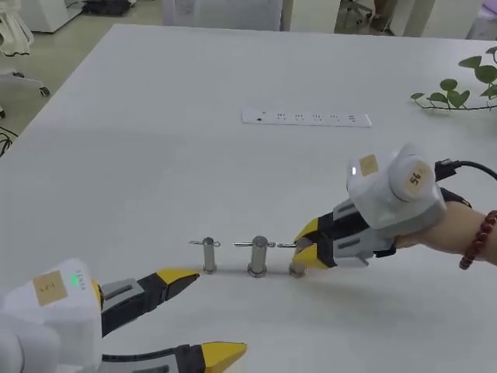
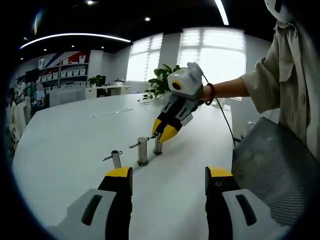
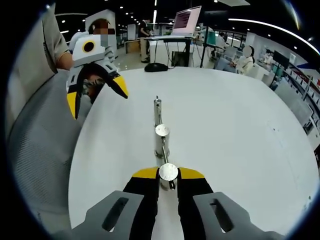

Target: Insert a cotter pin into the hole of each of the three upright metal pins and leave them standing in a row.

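The right gripper (image 1: 304, 252) is clenched on the rightmost metal pin (image 1: 297, 269), which sits at lower centre of the right gripper view between the yellow tips. A round tan sticker (image 1: 416, 177) on its white housing bears two digits, perhaps 95. Left of it in a row stand the middle pin (image 1: 258, 259) and the left pin (image 1: 209, 258), each crossed by a cotter pin (image 1: 252, 244). The left gripper (image 1: 206, 315), at lower left, hangs released with its jaws wide apart. Its tan label (image 1: 48, 289) is unreadable. A white power strip (image 1: 307, 118) lies above centre.

All three views share the pins (image 1: 256, 259): head from above, right gripper view closest.
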A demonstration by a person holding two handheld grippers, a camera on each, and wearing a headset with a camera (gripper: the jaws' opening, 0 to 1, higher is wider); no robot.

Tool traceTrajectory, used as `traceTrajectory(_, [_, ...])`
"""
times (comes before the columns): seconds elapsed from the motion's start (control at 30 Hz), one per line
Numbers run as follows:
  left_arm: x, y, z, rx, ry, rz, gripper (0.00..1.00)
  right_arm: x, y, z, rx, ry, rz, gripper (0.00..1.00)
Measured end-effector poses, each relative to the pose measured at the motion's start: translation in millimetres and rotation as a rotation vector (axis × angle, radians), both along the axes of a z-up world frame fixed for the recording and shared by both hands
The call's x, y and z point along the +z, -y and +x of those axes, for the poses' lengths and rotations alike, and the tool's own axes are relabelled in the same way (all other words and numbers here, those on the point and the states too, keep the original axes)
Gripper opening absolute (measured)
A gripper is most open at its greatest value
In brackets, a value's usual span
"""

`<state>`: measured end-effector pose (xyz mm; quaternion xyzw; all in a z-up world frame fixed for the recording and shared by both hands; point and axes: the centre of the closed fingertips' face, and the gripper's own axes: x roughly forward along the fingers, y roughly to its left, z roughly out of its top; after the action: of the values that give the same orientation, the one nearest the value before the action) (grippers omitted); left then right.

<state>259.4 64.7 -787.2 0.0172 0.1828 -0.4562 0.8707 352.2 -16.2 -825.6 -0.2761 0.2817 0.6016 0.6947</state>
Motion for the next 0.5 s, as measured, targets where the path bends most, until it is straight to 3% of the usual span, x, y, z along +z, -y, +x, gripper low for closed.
traceTrajectory(0.5, [0.5, -1.2, 0.2, 0.001, 0.004, 0.006, 0.58, -0.8, 4.6, 2.3, 0.004, 0.005, -0.015, 0.14])
